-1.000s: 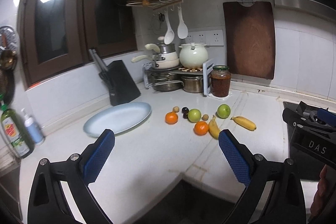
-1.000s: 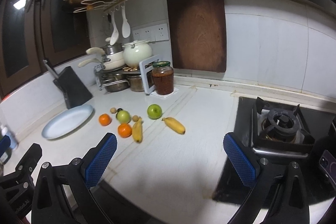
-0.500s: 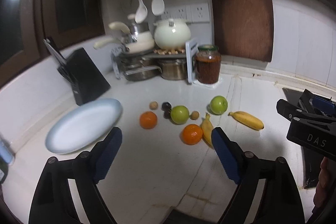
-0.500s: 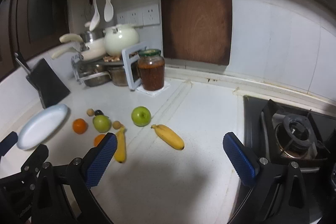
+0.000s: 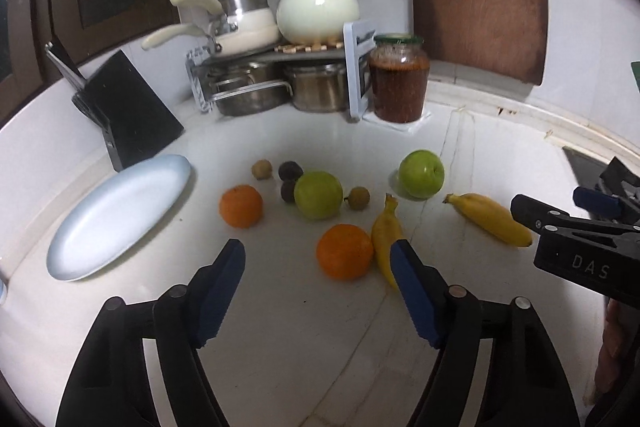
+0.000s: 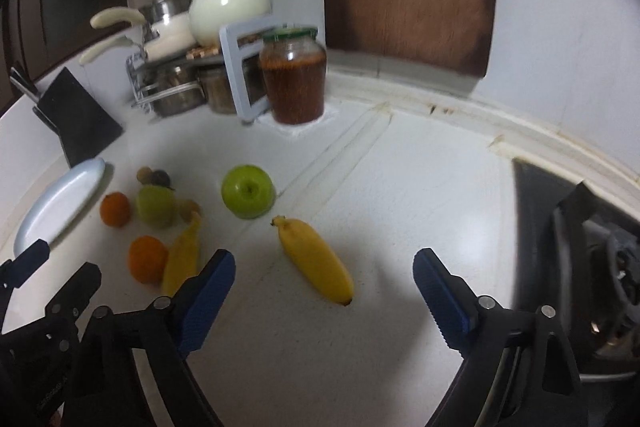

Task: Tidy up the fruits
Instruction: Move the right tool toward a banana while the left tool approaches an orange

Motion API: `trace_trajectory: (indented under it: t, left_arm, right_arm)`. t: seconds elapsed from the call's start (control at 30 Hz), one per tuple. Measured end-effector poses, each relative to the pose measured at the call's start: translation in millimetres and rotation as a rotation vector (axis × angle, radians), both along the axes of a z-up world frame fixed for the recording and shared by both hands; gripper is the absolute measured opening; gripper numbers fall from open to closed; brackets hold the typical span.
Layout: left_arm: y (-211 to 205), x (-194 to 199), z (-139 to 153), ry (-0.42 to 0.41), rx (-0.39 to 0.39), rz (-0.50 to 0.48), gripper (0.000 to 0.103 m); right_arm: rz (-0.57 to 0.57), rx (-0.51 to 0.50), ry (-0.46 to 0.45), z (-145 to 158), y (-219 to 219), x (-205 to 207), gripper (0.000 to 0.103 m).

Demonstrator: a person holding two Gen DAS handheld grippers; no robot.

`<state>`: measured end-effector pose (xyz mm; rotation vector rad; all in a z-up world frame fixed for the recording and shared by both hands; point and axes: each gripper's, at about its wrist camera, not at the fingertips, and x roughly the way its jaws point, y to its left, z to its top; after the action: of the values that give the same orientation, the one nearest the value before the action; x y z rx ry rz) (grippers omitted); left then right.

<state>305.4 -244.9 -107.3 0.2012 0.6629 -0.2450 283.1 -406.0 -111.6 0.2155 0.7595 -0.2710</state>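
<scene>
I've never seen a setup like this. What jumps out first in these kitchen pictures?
Bright fruit scattered loose on the white counter: two oranges, two green apples, two bananas and a few small brown fruits. An empty pale blue plate lies to their left. In front, two open blue-padded grippers, the left gripper and right gripper, point at the fruit, holding nothing.

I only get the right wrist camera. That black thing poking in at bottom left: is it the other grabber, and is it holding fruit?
Observer: Yes, the left gripper. Its jaws have just been closing but stand open, nothing between them.
Operator: What's it aimed at?
Observer: The nearer orange, lying just ahead of it.
Operator: The tiny fruits blur here. How many?
Observer: Four: two small brownish fruits, two small dark fruits, beside a green apple.
</scene>
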Motion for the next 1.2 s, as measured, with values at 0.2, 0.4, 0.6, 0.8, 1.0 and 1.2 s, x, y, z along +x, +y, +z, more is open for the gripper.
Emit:
trace_trajectory:
  t: [0.2, 0.4, 0.6, 0.8, 1.0, 1.2]
  left_arm:
    - [-7.3, 17.8, -14.1, 0.044, 0.006, 0.005, 0.068]
    - [-11.8, 32.1, -25.2, 0.084, 0.003, -0.001, 0.066]
    - [-14.5, 44.0, -32.6, 0.123, 0.001, -0.005, 0.060]
    - [-15.3, 47.1, -38.2, 0.140, 0.000, -0.014, 0.058]
    - [-15.1, 50.7, -40.6, 0.161, -0.024, -0.038, 0.047]
    - [-15.1, 52.5, -41.7, 0.161, -0.038, -0.051, 0.045]
  right_arm:
    - [0.048, 0.051, 0.060, -23.7, -5.1, 24.2, 0.087]
    - [0.063, 0.064, 0.086, -35.7, -10.0, 38.8, 0.080]
    - [0.077, 0.075, 0.101, -41.6, -10.6, 49.8, 0.076]
    - [0.086, 0.095, 0.126, -48.7, -10.0, 55.5, 0.066]
    - [0.100, 0.097, 0.135, -51.0, -6.7, 58.2, 0.060]
    - [0.095, 0.093, 0.150, -53.6, -7.4, 61.2, 0.048]
